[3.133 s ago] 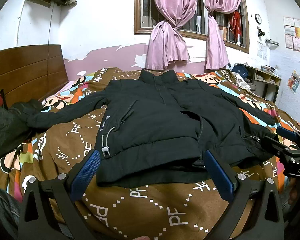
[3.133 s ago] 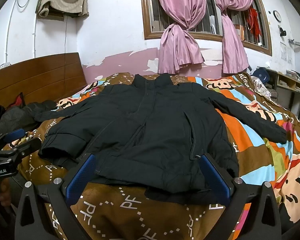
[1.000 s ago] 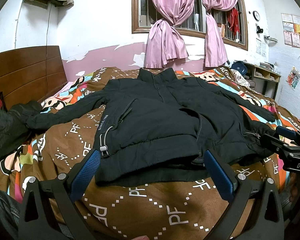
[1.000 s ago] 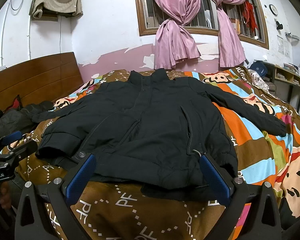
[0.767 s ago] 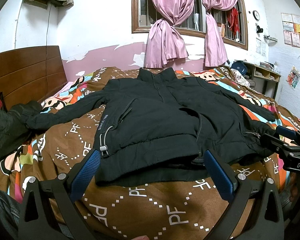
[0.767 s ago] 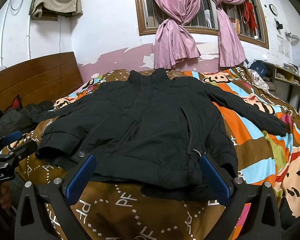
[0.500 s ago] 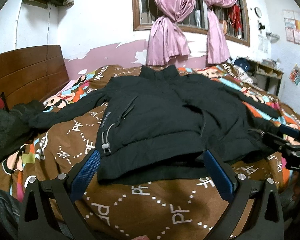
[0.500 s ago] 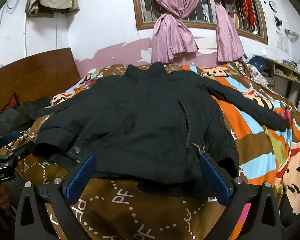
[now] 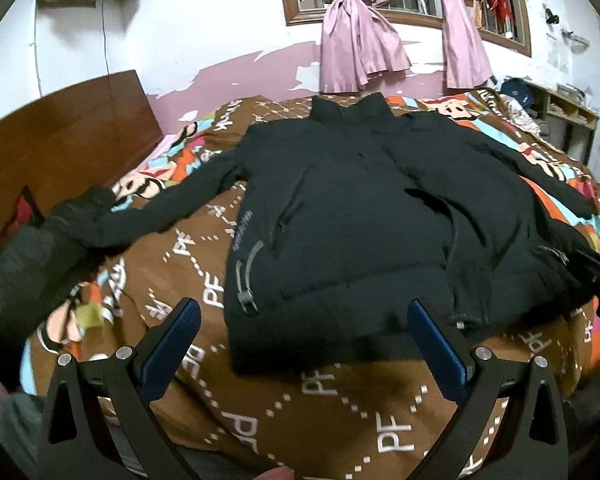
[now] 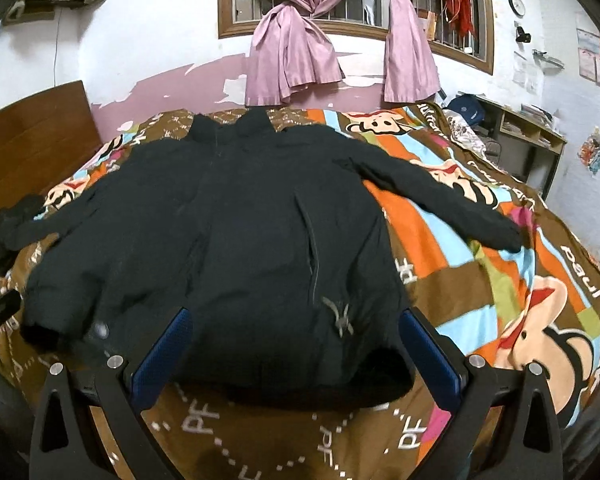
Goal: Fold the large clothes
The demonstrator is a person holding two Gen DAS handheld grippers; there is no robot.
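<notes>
Jacket point(image 9: 356, 216) is the task's thing: black, padded, lying front-up on the bed point(image 9: 340, 400), collar toward the window, hem toward the person.

Left gripper point(image 9: 300, 336): jaws spread wide, empty, blue pads on either side of the near-left stretch of hem. Hovers just short of the cloth; no contact visible. Right gripper point(image 10: 294, 350): jaws likewise spread, holding nothing, framing the right half of the hem; whether the pads touch the fabric cannot be told from this angle. Each gripper shows at the edge of the other's view, so the two stand side by side along the hem. Judged reason: a garment this wide needs both hands at once, and the hem is the nearest free edge.

Outward from the jaws: a grey drawcord point(image 9: 246, 280) sits low on the left front, another point(image 10: 340, 312) low on the right. Both sleeves lie stretched out to the sides, the left sleeve point(image 9: 168, 212) reaching toward a heap of dark clothing point(image 9: 32, 256) by the wooden headboard point(image 9: 60, 132), the right sleeve point(image 10: 440, 204) running across the orange and blue stripes of the bedspread. Spread flat like this, the jacket appears laid out ready; no fold is made yet.

Beyond: pink curtains point(image 10: 296, 52) knotted at a barred window, a shelf unit point(image 10: 528, 136) by the far right wall.

Likely first fold: sleeves inward, or hem up toward collar.
</notes>
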